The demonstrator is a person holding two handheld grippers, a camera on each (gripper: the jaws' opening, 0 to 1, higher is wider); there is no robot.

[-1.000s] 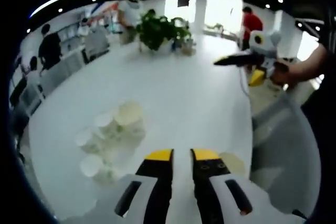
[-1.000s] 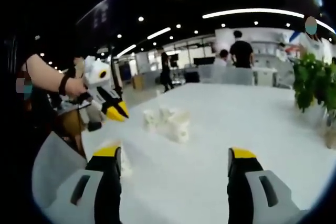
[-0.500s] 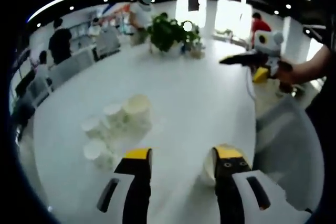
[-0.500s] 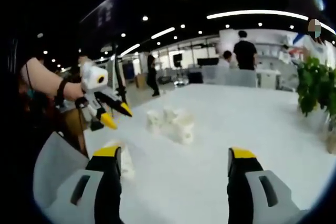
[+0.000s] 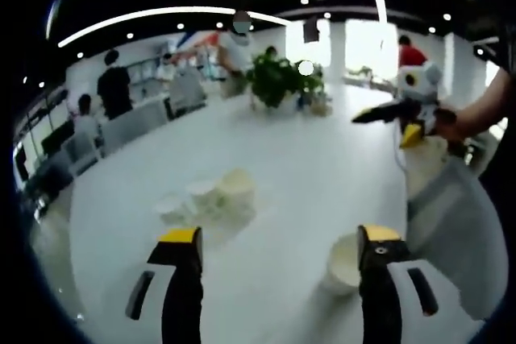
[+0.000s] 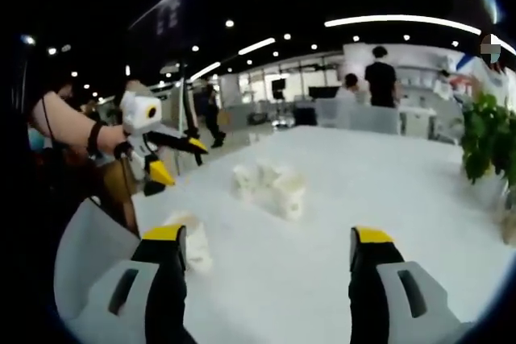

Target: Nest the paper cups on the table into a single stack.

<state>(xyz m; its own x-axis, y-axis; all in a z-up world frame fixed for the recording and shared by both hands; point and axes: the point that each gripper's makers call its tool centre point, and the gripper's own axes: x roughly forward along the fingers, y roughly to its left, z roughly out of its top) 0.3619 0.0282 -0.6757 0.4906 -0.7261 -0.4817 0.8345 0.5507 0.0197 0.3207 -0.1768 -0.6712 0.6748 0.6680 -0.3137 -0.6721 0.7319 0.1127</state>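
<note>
Cluster of pale paper cups (image 5: 211, 199) sits mid-way across the white glossy counter (image 5: 306, 159); approx 4–5 cups, upright, packed touching, but blurred so exact count can't be told. Same cluster in right gripper view (image 6: 270, 189), again smeared into a lump, rims hard to separate. One more single pale paper cup (image 5: 345, 263) stands apart from the cluster, nearer the counter's edge, partly hidden behind the left gripper's right-hand jaw; in right gripper view it (image 6: 192, 241) shows just beside that view's left jaw, half cut off by it.

Left gripper (image 5: 280, 247), black w/ yellow tips: jaws wide apart, nothing between them, tips hovering on the near side of the cluster; it also shows in right gripper view (image 6: 176, 159), held in a hand (image 6: 121, 149), jaws spread. Right gripper (image 6: 268, 249): jaws wide apart, nothing held, cluster ahead between the tips. It appears in left gripper view (image 5: 397, 122), raised over the counter's far right edge, well apart from the cluster.

Beyond the cluster: green potted plant (image 5: 278, 82) at counter's far end. Several people (image 5: 113, 86) stand in the background, too blurred for detail.
</note>
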